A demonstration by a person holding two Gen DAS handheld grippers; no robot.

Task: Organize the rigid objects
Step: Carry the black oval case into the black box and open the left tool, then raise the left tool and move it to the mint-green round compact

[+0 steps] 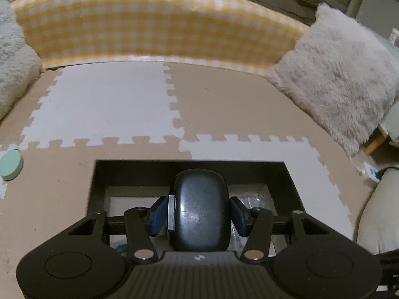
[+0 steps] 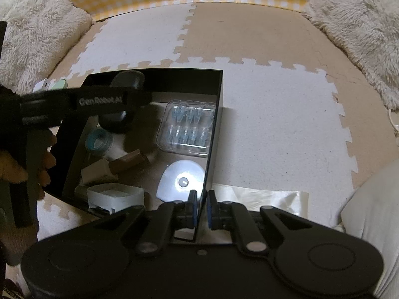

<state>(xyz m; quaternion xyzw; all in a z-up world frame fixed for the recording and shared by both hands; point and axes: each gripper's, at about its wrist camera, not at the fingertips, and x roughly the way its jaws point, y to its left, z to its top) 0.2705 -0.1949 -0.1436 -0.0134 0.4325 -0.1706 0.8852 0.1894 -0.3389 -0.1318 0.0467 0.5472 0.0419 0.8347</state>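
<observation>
My left gripper [image 1: 199, 213] is shut on a rounded black case [image 1: 200, 209] and holds it over the open black box [image 1: 189, 168]. In the right wrist view the left gripper [image 2: 122, 99] and the black case [image 2: 128, 81] hang over the box's left side. My right gripper [image 2: 202, 208] is shut on the near right wall of the black box [image 2: 212, 134]. Inside the box lie a clear blister pack [image 2: 187, 129], a white round-topped object [image 2: 180, 182], a teal tape roll [image 2: 98, 142], a brown tube [image 2: 129, 163] and a white tub [image 2: 114, 198].
A green round disc [image 1: 11, 164] lies on the foam mat [image 1: 104, 104] left of the box. Fluffy cushions [image 1: 334, 79] flank the mat, with a yellow checked barrier [image 1: 154, 25] behind. A cream cloth [image 2: 261, 200] lies beside the box.
</observation>
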